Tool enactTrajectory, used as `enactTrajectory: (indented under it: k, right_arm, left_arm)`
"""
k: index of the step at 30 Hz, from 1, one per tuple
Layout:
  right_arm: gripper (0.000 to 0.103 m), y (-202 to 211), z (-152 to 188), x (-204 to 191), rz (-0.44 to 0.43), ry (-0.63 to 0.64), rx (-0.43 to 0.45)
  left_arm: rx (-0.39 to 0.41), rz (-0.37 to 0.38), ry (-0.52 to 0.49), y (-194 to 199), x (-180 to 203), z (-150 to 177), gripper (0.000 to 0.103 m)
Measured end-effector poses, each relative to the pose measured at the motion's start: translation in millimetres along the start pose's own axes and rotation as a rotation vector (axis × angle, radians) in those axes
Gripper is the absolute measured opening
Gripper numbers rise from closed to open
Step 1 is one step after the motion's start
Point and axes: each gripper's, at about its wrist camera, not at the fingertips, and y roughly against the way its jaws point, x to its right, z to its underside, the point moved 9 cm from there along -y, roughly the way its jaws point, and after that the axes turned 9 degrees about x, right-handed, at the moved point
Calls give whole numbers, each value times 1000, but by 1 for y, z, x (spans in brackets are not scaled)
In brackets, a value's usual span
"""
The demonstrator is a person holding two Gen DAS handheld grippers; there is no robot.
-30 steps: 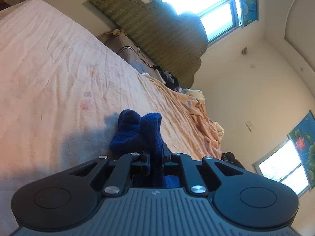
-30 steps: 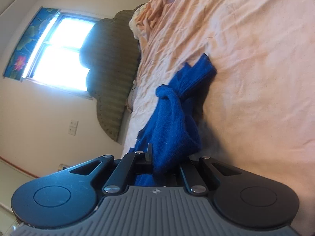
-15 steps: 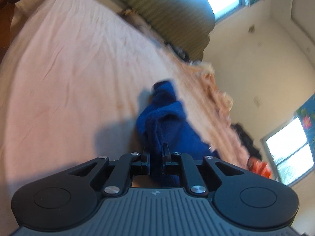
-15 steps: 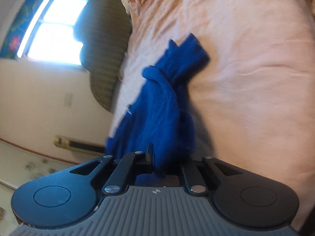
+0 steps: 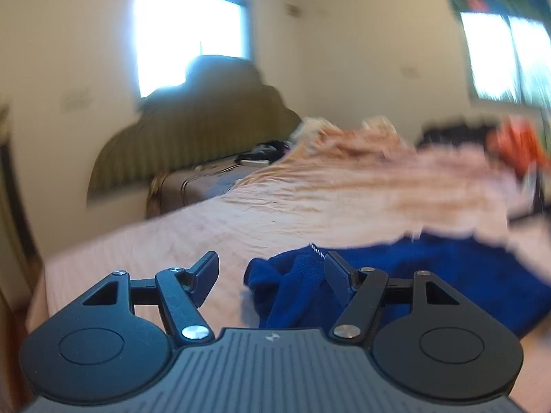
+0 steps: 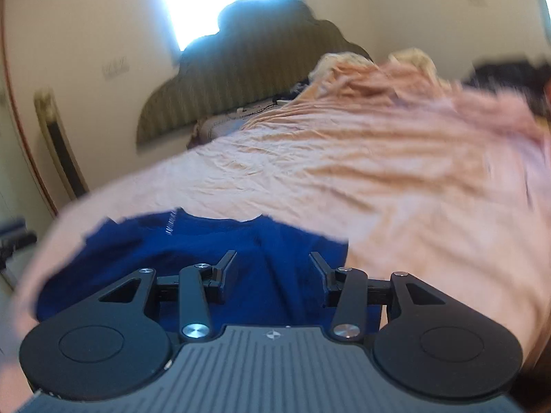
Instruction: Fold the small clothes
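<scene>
A blue garment [image 5: 430, 275] lies spread on the peach bed sheet [image 5: 310, 206], bunched at its left end. My left gripper [image 5: 272, 268] is open just above that bunched end, its right finger over the cloth and its left finger over bare sheet. In the right wrist view the same blue garment [image 6: 193, 241] lies flat under my right gripper [image 6: 272, 268], which is open with cloth showing between its fingers but not pinched. Both views are blurred by motion.
A striped olive headboard [image 5: 193, 137] stands at the far end of the bed, with a brown case [image 5: 193, 186] and rumpled bedding [image 5: 344, 134] near it. Dark and orange clothes [image 5: 516, 141] lie at the far right. Bright windows [image 5: 186, 34] sit behind.
Both grippers have opened and let go of the blue garment, which now lies spread on the sheet. Both cameras have swung level toward the headboard.
</scene>
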Motion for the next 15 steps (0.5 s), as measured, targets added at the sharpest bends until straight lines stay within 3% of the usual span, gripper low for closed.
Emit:
enactTrajectory:
  k: [3, 8, 11, 13, 14, 15]
  right_arm:
    - [48, -45, -6, -8, -10, 105, -34]
    - [48, -103, 5, -9, -26, 126, -140]
    - [47, -127, 15, -8, 4, 165, -192]
    - [33, -131, 19, -4, 0, 145, -195]
    - [15, -132, 19, -2, -7, 108, -197]
    - [14, -132, 20, 1, -17, 62, -201]
  left_arm:
    - [-117, 62, -193, -54, 37, 25, 68]
    - [-198, 110, -266, -98, 52, 45, 68]
    - [-247, 129, -255, -113, 48, 58, 56]
    - [-267, 102, -197, -118, 33, 60, 40]
    - [-270, 102, -147, -121, 26, 60, 34]
    - [-274, 105, -92, -123, 19, 59, 25]
